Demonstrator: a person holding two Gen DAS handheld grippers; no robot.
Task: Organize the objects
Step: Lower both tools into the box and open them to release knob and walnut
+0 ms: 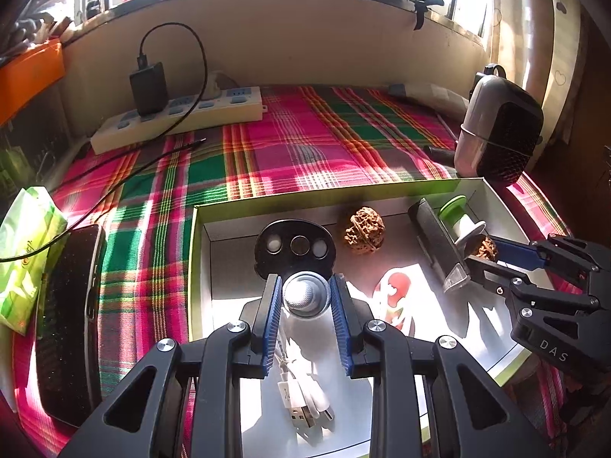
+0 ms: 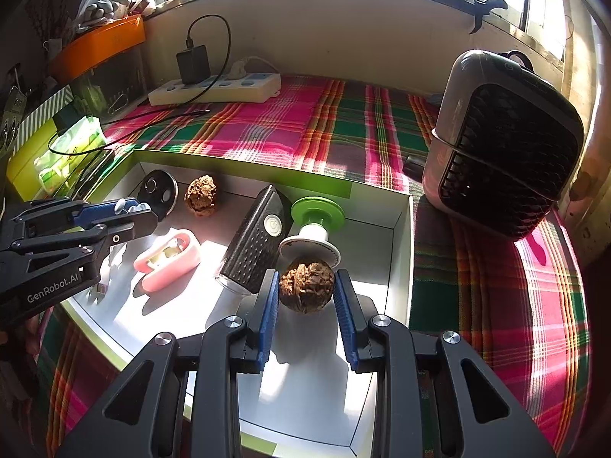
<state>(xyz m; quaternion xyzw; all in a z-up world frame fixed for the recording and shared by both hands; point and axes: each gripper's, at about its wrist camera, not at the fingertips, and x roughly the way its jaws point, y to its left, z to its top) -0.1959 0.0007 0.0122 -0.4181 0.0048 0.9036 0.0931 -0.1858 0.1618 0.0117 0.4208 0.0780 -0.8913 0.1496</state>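
A shallow white box with a green rim (image 1: 267,200) lies on the plaid cloth. My left gripper (image 1: 305,286) is shut on a small silver round-topped metal piece (image 1: 305,295) over the box's left part, just in front of a black disc with three holes (image 1: 296,246). My right gripper (image 2: 307,282) is shut on a brown walnut (image 2: 307,286) near the box's right wall (image 2: 401,236). A second walnut (image 2: 200,192) rests at the back of the box. Also inside are a black textured device (image 2: 256,244), a green and white spool (image 2: 315,225), a pink case (image 2: 168,259) and a white USB cable (image 1: 301,400).
A dark grilled fan (image 2: 504,152) stands right of the box. A white power strip (image 1: 179,118) with a black charger (image 1: 149,87) and trailing cable lies at the back left. A green tissue pack (image 1: 26,244) and a black flat device (image 1: 70,320) sit left of the box.
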